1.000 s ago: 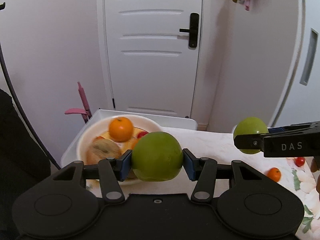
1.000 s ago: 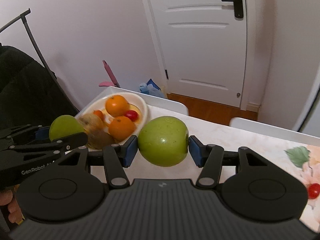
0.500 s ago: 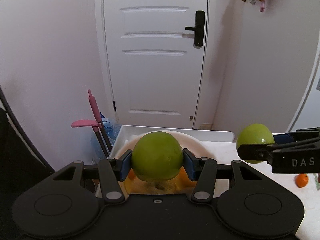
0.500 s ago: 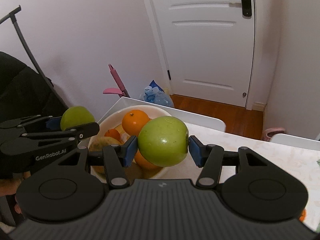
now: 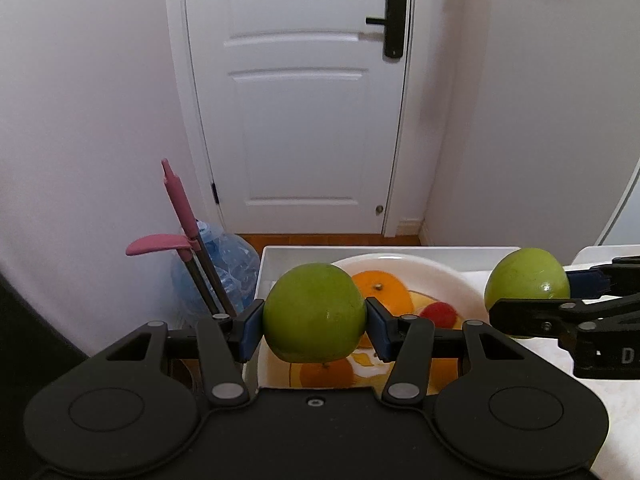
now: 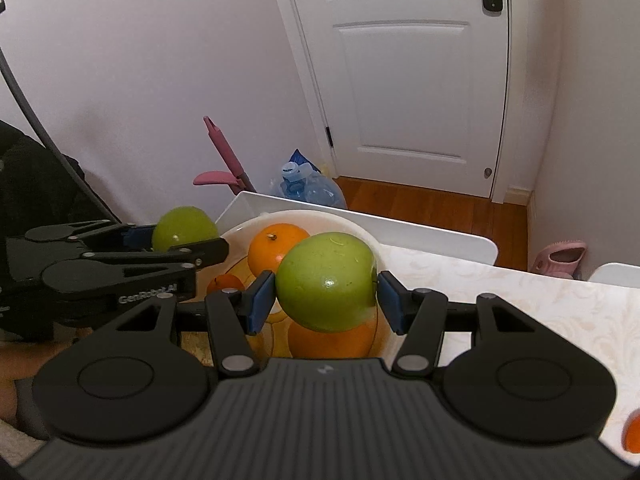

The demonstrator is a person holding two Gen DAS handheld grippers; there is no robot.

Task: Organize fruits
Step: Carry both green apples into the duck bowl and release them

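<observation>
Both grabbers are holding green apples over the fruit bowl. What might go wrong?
The bowl already holds oranges, so a dropped apple may bounce or roll out. The left gripper and right gripper sit close together; their apples, left and right, might bump.

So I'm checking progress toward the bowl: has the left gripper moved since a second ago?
Yes. The left gripper, shut on its green apple, has swung left and forward: the white bowl shifted from its left to its right, nearer.
</observation>
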